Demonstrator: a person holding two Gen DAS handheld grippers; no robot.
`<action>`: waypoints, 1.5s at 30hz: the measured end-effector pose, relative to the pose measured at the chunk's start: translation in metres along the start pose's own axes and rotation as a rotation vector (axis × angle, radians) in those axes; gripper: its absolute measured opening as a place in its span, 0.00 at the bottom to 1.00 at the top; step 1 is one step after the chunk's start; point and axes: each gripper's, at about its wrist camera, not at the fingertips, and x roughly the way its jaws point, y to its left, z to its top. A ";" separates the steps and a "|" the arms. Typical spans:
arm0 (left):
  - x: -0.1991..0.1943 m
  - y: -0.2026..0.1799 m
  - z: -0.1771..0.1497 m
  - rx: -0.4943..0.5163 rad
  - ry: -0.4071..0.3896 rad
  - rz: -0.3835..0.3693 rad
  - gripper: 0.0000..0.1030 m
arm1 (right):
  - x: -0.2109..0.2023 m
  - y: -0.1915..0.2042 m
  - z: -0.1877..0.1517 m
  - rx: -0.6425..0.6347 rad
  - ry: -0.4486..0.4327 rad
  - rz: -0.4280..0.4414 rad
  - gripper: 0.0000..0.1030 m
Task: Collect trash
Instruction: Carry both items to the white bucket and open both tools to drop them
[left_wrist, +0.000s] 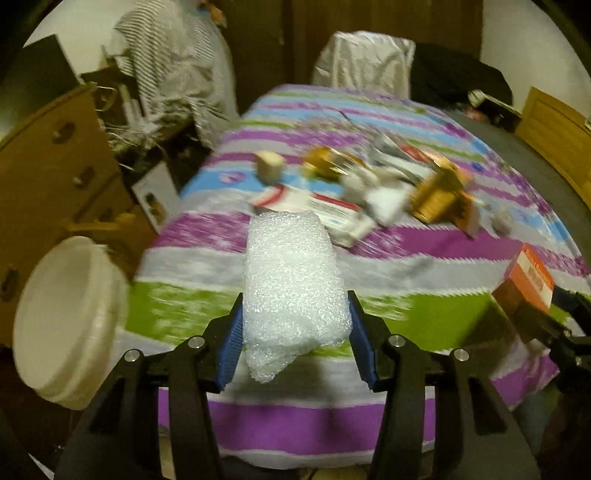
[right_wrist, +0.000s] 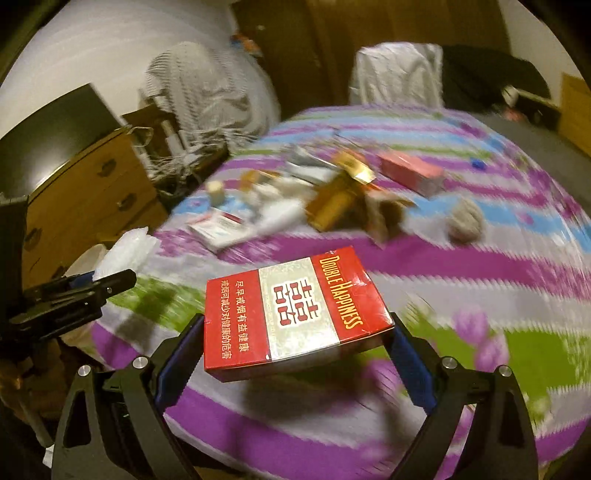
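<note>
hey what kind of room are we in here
Probably a bedroom. A bed with a striped cover fills the view, a wooden dresser stands beside it, and clothes are piled behind. Both grippers hold trash over the bed.

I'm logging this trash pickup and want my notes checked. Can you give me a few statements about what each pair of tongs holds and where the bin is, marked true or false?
1. The left tongs grip a wad of white bubble wrap. True.
2. The right tongs are empty. False: they hold a red Double Happiness cigarette pack.
3. The white bin stands to the left of the bed. True.
4. The bedspread is plain grey. False: it is striped purple, green, blue and grey.
5. More litter lies on the bed. True.
</note>
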 end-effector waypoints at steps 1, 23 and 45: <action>-0.004 0.008 0.002 -0.006 -0.015 0.021 0.48 | 0.001 0.010 0.006 -0.018 -0.007 0.012 0.91; -0.060 0.239 0.019 -0.217 -0.115 0.383 0.49 | 0.096 0.326 0.134 -0.357 0.071 0.364 0.91; -0.020 0.328 -0.013 -0.269 0.020 0.313 0.49 | 0.161 0.466 0.103 -0.596 0.218 0.481 0.91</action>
